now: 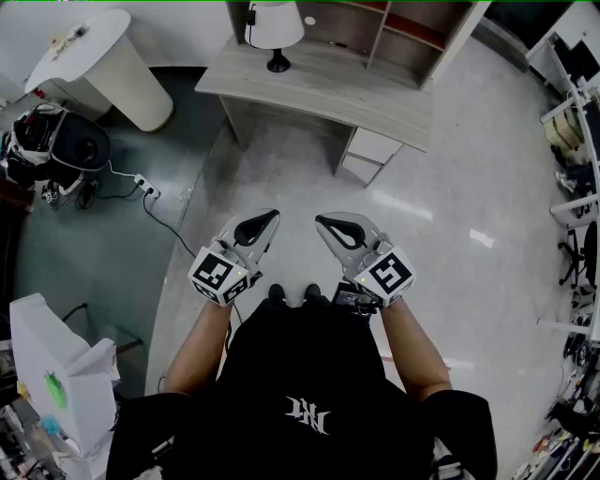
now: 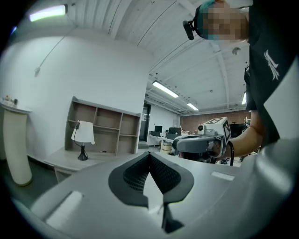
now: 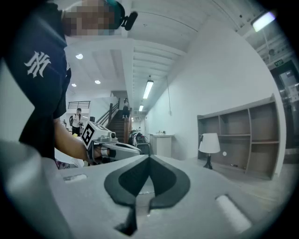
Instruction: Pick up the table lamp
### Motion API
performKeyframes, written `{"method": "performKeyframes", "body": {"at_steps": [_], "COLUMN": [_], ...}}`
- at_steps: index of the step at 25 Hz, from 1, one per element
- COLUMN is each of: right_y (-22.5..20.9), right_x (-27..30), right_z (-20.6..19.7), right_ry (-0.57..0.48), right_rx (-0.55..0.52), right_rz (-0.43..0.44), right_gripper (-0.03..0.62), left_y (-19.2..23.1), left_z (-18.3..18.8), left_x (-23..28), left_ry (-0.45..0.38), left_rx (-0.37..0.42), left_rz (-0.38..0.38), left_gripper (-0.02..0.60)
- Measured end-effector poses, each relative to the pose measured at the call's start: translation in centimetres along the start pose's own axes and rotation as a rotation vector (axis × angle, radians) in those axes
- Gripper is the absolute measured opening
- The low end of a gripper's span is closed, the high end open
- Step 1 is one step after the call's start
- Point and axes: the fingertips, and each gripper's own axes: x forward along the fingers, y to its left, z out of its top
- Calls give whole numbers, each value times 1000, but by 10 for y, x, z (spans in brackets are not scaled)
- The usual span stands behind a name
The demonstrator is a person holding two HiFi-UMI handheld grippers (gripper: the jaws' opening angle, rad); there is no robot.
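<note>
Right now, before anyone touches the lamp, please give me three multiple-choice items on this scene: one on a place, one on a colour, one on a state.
1. Where does the table lamp stand?
A. on a chair seat
B. on the wooden desk
C. on a window sill

2. What colour is its shade?
A. red
B. green
C. white

3. How are the left tool and the right tool?
A. both shut and empty
B. both wide open
C. the left one shut on the lamp

Answers:
1. B, the lamp's black base rests on the desk top, in front of the shelves.
2. C, the shade looks white in all three views.
3. A, each tool's jaws meet with nothing between them.
</note>
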Motion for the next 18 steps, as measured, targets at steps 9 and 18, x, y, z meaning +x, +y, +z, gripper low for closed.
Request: {"method": "performKeyframes", "body": {"at_steps": [9,18], "right_y": [2,-6], "right_x": [0,-6], "right_z": [-9,-6], "right_ry": [-28,-48], "right_rx": [20,34], "right_rz": [-63,-47], "right_gripper": [3,5], "left_y": [-13,-7], "left_z": [8,10], "left_x": [-10,-15], "left_ry": [-11,-47], "left_rx": [21,-20], "left_rz": [-5,22], "left_gripper": [2,0]}}
